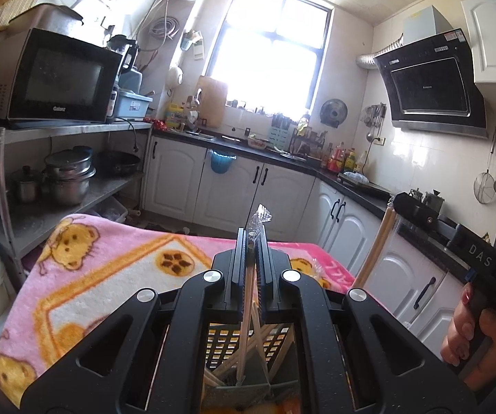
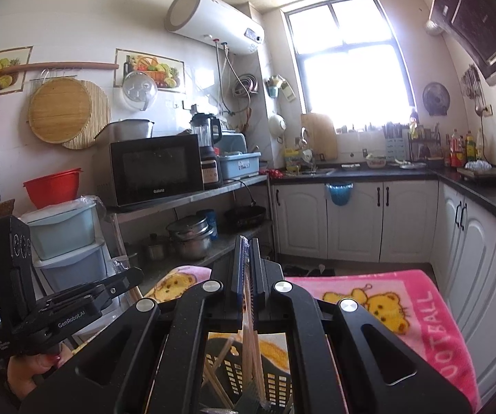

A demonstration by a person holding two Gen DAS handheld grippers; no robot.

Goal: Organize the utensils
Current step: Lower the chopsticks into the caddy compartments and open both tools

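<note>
Left gripper (image 1: 252, 238) around wrapped chopsticks (image 1: 248, 296).

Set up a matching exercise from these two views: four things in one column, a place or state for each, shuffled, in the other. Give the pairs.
Things
1. left claw
2. black basket
3. microwave
4. blue bin

Places or states
A. hangs on a white cabinet door
B. stands on the metal shelf
C. shut on wrapped chopsticks
D. sits on the pink blanket, chopsticks inside

Pairs: 1-C, 2-D, 3-B, 4-A
</note>
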